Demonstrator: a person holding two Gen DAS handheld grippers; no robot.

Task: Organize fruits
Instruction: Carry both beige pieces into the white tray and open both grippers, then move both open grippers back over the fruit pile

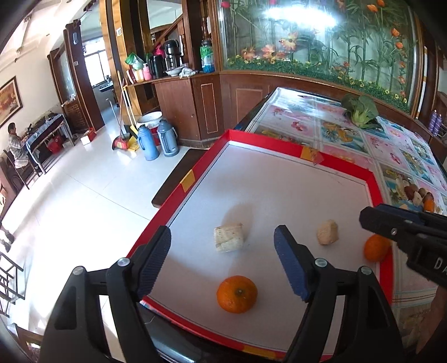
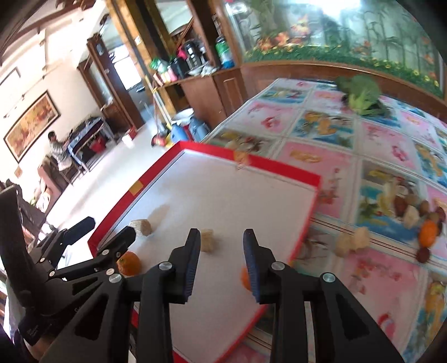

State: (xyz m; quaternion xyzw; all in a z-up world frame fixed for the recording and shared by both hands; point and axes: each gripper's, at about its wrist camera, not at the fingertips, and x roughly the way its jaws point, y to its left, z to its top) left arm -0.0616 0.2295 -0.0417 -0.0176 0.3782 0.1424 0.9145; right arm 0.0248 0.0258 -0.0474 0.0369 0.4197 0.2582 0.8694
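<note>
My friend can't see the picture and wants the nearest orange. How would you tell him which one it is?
Find the white board with the red border on the flowery table. The round orange fruit with a small stem dimple lies near its front edge, between the open fingers of the left tool. The other orange fruit sits at the right border, and the two pale beige chunks lie farther back.

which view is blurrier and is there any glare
The right wrist view is motion-blurred, smearing the tablecloth and greens; the left wrist view is sharp, with crisp oranges on the red-rimmed board, but glare whitens the glass panel.
</note>
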